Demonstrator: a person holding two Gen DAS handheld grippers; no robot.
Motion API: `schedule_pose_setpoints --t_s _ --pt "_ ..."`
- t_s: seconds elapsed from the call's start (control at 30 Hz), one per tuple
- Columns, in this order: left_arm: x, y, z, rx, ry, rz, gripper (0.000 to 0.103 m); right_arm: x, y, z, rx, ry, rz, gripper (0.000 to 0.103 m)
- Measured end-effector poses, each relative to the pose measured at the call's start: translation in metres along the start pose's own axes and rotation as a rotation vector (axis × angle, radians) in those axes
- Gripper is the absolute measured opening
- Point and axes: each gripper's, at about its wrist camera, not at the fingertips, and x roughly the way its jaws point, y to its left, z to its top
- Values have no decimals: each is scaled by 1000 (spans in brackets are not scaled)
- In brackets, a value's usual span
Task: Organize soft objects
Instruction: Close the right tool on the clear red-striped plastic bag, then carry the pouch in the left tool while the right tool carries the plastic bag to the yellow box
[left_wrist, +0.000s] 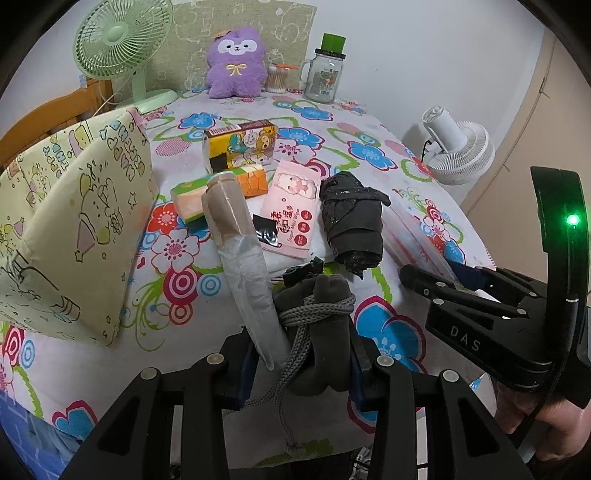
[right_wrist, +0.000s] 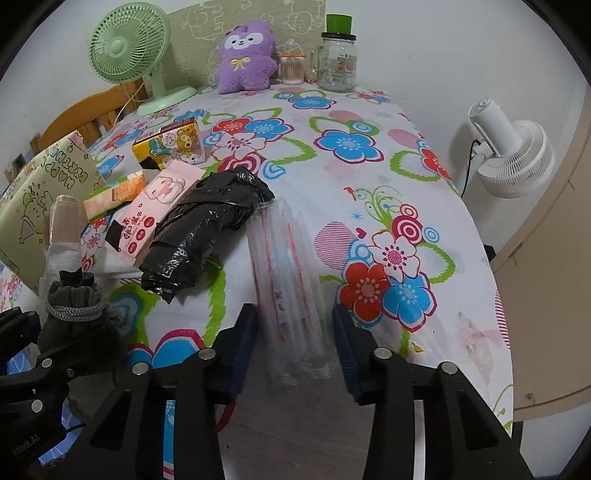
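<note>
A: What has the left gripper (left_wrist: 301, 363) got?

B: It pinches a dark grey pouch (left_wrist: 321, 332) tied with a grey cord (left_wrist: 314, 310), at the near edge of the table (left_wrist: 236, 122). A taped bundle (left_wrist: 240, 251), beige above and grey below, leans up from between the same fingers; whether they press it too, I cannot tell.

A: And the right gripper (right_wrist: 293, 354)?

B: Spread wide. A clear packet (right_wrist: 291, 273) with red print lies between its fingers on the cloth, touching neither.

A: The other soft things?

B: A black bag roll (right_wrist: 199, 232) lies just left of the packet. Left of that is a pink wipes pack (right_wrist: 147, 218), then an orange-green tissue pack (left_wrist: 221, 192), and farther back a yellow tissue box (left_wrist: 240, 147). A cushion (left_wrist: 74, 229) with doodles stands at the left edge. A purple plush (left_wrist: 236, 62) sits at the far end, between a green fan (left_wrist: 122, 48) and a jar (left_wrist: 325, 70).
</note>
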Motion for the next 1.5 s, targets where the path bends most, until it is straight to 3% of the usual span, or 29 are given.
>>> schedule_pose_setpoints --t_s 0.4,1.5 --pt "-12 -3 0 13 -29 8 40 -11 1 0 7 -19 23 37" --pt "-58 -7 7 36 -156 48 40 -74 4 4 16 -156 0 37"
